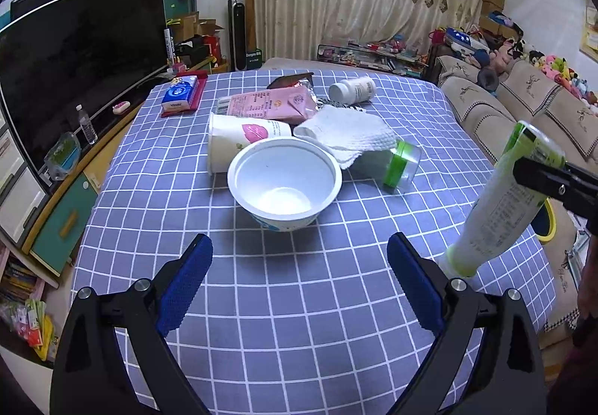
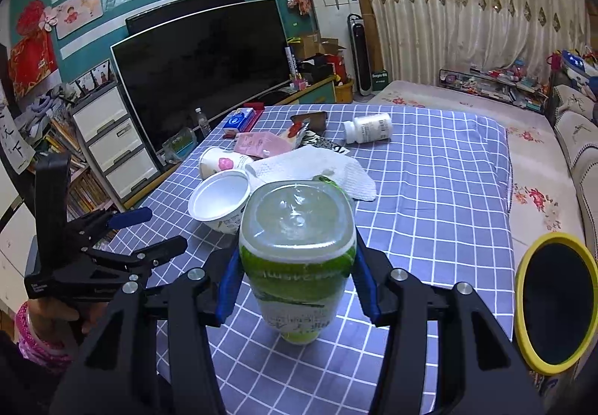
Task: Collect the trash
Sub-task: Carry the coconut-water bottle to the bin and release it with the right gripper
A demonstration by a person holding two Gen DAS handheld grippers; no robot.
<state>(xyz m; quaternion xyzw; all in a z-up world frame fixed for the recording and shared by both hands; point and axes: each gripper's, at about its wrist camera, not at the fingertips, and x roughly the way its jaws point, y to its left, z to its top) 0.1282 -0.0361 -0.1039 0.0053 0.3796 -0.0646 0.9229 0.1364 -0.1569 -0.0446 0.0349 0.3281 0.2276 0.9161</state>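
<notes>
Right gripper [image 2: 297, 288]: blue-padded fingers clamped on the tall white-and-green plastic bottle [image 2: 297, 265], held upside down, cap end toward the cloth, clear base facing the camera. Whether the cap touches the blue-grey checked tablecloth [image 2: 429, 190] cannot be told; in the left wrist view the bottle [image 1: 501, 198] hangs tilted near the table's right edge.

Left gripper [image 1: 299, 288]: fingers wide apart, holding nothing, hovering low over the cloth, aimed at the white plastic yoghurt tub [image 1: 284, 183] standing upright and empty just ahead.

Yellow-rimmed black bin opening [image 2: 555, 306] sits off the table's right side, near the held bottle.

Behind the tub: white paper cup with pink leaf print [image 1: 239, 138] on its side, touching or just behind the tub; crumpled white paper towel [image 1: 347, 138] draped over the clear jar with green band [image 1: 401, 166]; pink flat carton [image 1: 276, 103]; farther back, white pill bottle [image 1: 353, 88] lying on its side; blue tissue pack [image 1: 181, 97] at the far left.

Risks, judged:
- The grip sits on the bottle's wide upper body; the smooth tapered wall could slip downward if the squeeze eases during the carry to the bin.
- Thin tub wall may buckle or skid when the left fingers close, knocking the cup.
- Pill bottle may roll if the cloth is tugged.
</notes>
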